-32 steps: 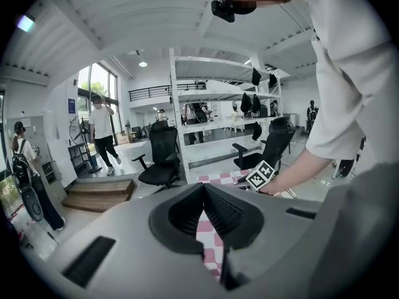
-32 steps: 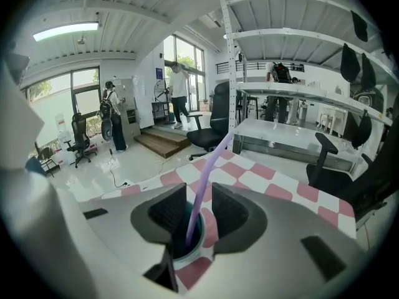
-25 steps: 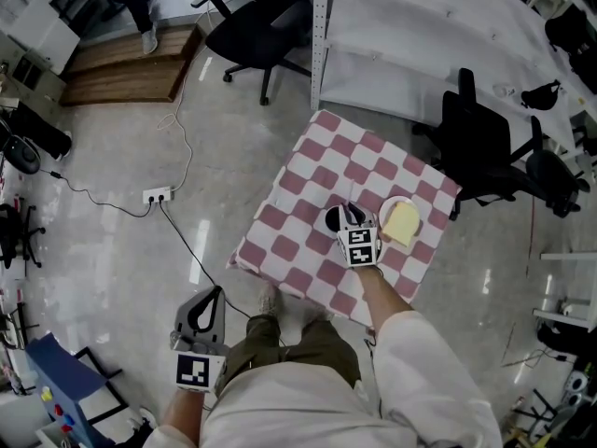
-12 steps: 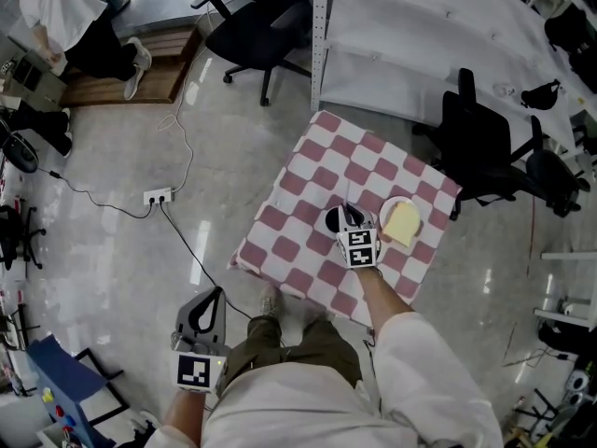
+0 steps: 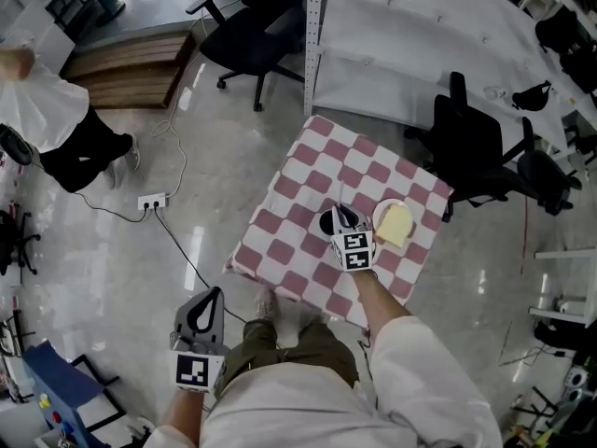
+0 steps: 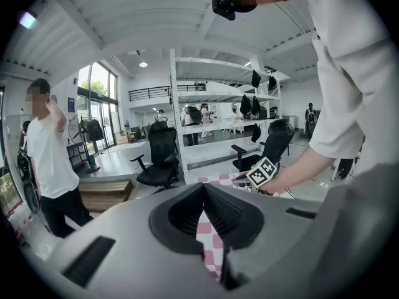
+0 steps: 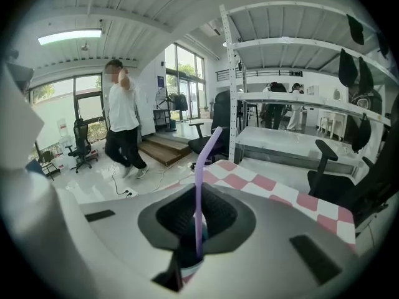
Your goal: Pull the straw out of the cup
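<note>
A purple bendy straw (image 7: 199,185) stands upright between the jaws of my right gripper (image 7: 199,213), which is shut on it. The straw's lower end still reaches down into the dark cup (image 7: 189,263) just under the jaws. In the head view the cup (image 5: 327,221) sits near the middle of the pink-and-white checkered table (image 5: 308,171), with the right gripper (image 5: 343,215) directly over it. My left gripper (image 5: 213,295) hangs low beside my left leg, off the table, shut with nothing in it; its own view shows the jaws (image 6: 204,189) closed together.
A white plate (image 5: 379,215) with a yellow slice (image 5: 396,224) lies just right of the cup. Black office chairs (image 5: 476,147) stand right of the table and another (image 5: 247,26) behind it. A white shelf unit (image 5: 420,35) stands behind. A person (image 5: 47,119) walks at far left.
My right gripper has risen a little with the straw in its grip. The person at the far left has walked further into view. The left gripper has stayed put.
</note>
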Motion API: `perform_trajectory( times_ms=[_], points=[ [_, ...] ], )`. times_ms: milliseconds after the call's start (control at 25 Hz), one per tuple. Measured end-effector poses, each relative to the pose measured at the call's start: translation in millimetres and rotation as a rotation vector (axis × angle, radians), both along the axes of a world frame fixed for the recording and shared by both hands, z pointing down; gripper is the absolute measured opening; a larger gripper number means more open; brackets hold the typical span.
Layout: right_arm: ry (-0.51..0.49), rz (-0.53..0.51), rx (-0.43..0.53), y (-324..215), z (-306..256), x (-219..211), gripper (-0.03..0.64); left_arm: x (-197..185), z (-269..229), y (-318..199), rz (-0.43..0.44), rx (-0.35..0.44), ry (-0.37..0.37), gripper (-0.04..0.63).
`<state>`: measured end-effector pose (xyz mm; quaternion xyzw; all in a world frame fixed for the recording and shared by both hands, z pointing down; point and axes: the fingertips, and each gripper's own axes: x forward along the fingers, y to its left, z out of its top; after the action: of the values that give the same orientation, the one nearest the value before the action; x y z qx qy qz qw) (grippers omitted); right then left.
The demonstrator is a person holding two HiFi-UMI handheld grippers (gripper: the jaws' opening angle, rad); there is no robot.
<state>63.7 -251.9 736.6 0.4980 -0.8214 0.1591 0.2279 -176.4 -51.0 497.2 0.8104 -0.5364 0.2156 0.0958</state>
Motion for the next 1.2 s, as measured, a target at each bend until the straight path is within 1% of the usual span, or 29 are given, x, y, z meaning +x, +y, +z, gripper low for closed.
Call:
perform_trajectory(
  times_ms=[560, 800, 1200],
  points=[
    [-0.052, -0.004, 0.122, 9, -88, 3, 0.029, 21, -9, -15, 0.075, 0.045, 0.061, 0.005],
    [-0.063, 0.0, 0.167, 17, -118, 6, 0.029, 30, -11, -20, 0.114, 0.066, 0.081, 0.005],
    [-0.082, -0.009, 0.232, 29, -160, 8, 0.029, 44, -16, -23, 0.152, 0.085, 0.103, 0.005]
  ],
)
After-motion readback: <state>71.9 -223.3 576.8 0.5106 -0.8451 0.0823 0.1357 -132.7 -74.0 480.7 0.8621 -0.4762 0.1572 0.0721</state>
